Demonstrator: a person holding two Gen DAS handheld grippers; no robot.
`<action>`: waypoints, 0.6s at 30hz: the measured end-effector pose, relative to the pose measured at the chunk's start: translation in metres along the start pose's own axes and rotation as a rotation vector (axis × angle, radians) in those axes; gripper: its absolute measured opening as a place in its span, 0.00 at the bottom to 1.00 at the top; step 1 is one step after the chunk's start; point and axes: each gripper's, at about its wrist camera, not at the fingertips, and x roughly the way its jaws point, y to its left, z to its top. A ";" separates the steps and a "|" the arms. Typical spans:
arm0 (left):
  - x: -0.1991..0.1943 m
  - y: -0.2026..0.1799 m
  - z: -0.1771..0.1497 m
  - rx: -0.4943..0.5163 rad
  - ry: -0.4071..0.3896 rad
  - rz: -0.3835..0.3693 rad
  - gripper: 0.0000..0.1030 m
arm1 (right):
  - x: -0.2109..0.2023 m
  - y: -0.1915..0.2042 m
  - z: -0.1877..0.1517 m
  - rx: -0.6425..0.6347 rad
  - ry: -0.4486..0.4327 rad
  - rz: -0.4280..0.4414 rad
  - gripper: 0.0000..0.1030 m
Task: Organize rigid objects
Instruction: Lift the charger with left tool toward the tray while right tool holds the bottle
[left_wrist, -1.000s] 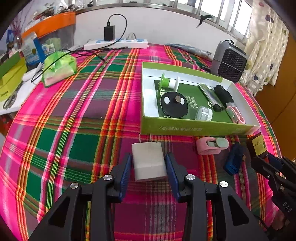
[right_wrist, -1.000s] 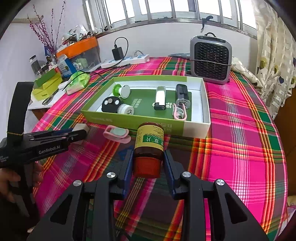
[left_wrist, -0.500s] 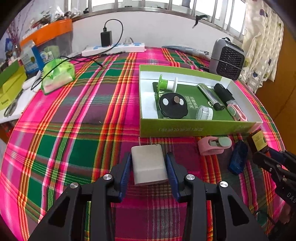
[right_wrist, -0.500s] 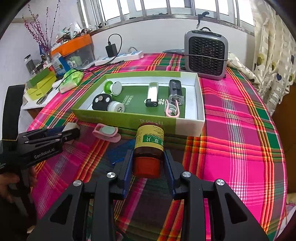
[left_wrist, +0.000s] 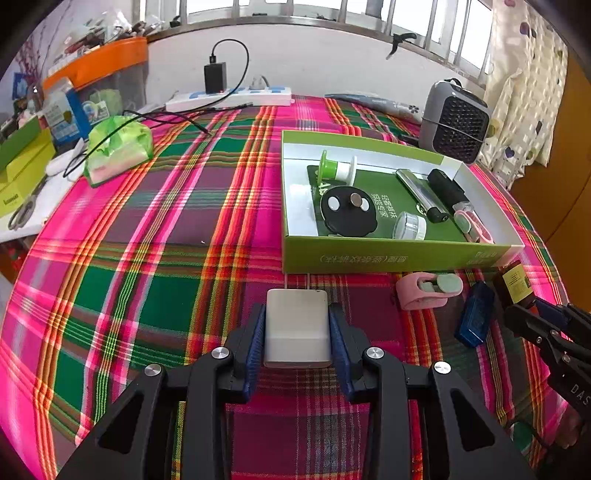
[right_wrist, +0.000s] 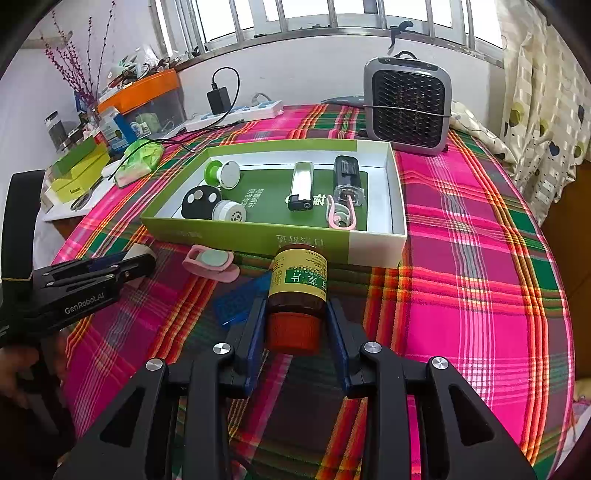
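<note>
My left gripper (left_wrist: 297, 325) is shut on a white plug charger (left_wrist: 297, 326), its prongs pointing at the green box (left_wrist: 388, 256). My right gripper (right_wrist: 295, 317) is shut on a brown medicine bottle (right_wrist: 298, 286) with a yellow label and red cap, held above the cloth in front of the box (right_wrist: 258, 238). The box holds a green spool (right_wrist: 221, 175), a black disc (right_wrist: 199, 199), a small white jar (right_wrist: 229, 211), a silver lighter (right_wrist: 302, 186), a black device (right_wrist: 347, 179) and a pink clip (right_wrist: 341, 216). A pink clip (left_wrist: 428, 291) and a blue case (left_wrist: 474, 319) lie on the cloth.
A grey fan heater (right_wrist: 406, 110) stands behind the box. A green packet (left_wrist: 118, 147), a power strip with a black adapter (left_wrist: 229, 96) and cables lie at the back left. Boxes and scissors (left_wrist: 22, 214) sit on a side shelf at left.
Both grippers have risen and pulled back slightly from the box, each still holding its object. The box appears a little farther away in both views.
</note>
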 end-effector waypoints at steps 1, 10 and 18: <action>0.000 0.000 0.000 0.001 0.000 -0.001 0.31 | 0.000 0.000 0.000 0.000 0.000 -0.001 0.33; -0.001 0.000 -0.001 0.002 0.001 -0.002 0.31 | -0.001 0.001 0.000 -0.002 -0.003 -0.001 0.33; -0.006 -0.004 -0.004 0.011 0.002 -0.011 0.31 | -0.002 0.001 0.000 -0.002 -0.007 0.000 0.33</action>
